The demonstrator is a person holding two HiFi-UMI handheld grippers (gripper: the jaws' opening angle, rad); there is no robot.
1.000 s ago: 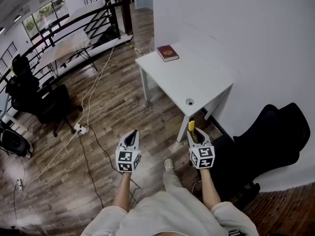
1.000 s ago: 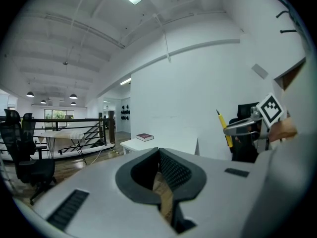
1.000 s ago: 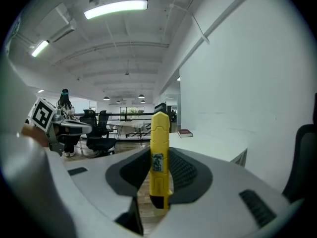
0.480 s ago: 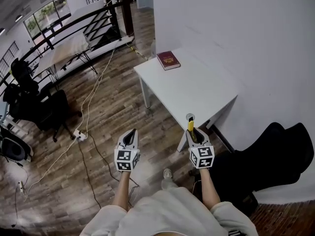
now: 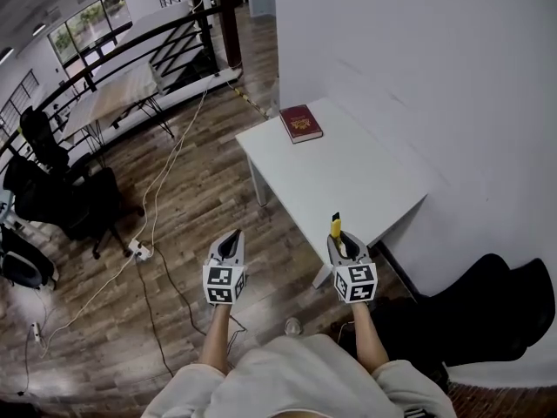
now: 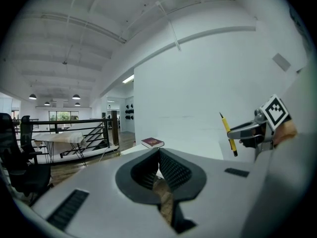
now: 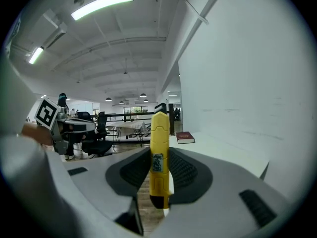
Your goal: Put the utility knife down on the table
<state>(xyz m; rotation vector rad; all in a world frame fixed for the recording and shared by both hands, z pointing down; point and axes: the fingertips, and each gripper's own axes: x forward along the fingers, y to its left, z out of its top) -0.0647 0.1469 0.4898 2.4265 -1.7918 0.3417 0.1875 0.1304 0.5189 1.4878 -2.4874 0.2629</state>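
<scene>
A yellow utility knife (image 5: 335,227) (image 7: 159,157) stands upright between the jaws of my right gripper (image 5: 342,244) (image 7: 159,155), which is shut on it. The knife's tip hangs at the near corner of the white table (image 5: 365,168) (image 7: 225,150), above floor level. My left gripper (image 5: 229,247) (image 6: 159,155) is held level over the wooden floor to the left of the table, shut with nothing in it. In the left gripper view the right gripper (image 6: 250,133) shows with the knife (image 6: 228,133) sticking up. A dark red book (image 5: 300,123) (image 6: 152,143) (image 7: 185,137) lies on the table's far end.
A white wall (image 5: 418,59) runs behind the table. A black office chair (image 5: 487,312) stands at the right near my legs. Cables (image 5: 157,207) trail over the floor at left, with more black chairs (image 5: 52,190), a folding table (image 5: 113,94) and a railing (image 5: 165,37) beyond.
Both grippers have moved forward together toward the table; its near corner is now right by the knife. The black chair has slid back on the right. The knife stays gripped.
</scene>
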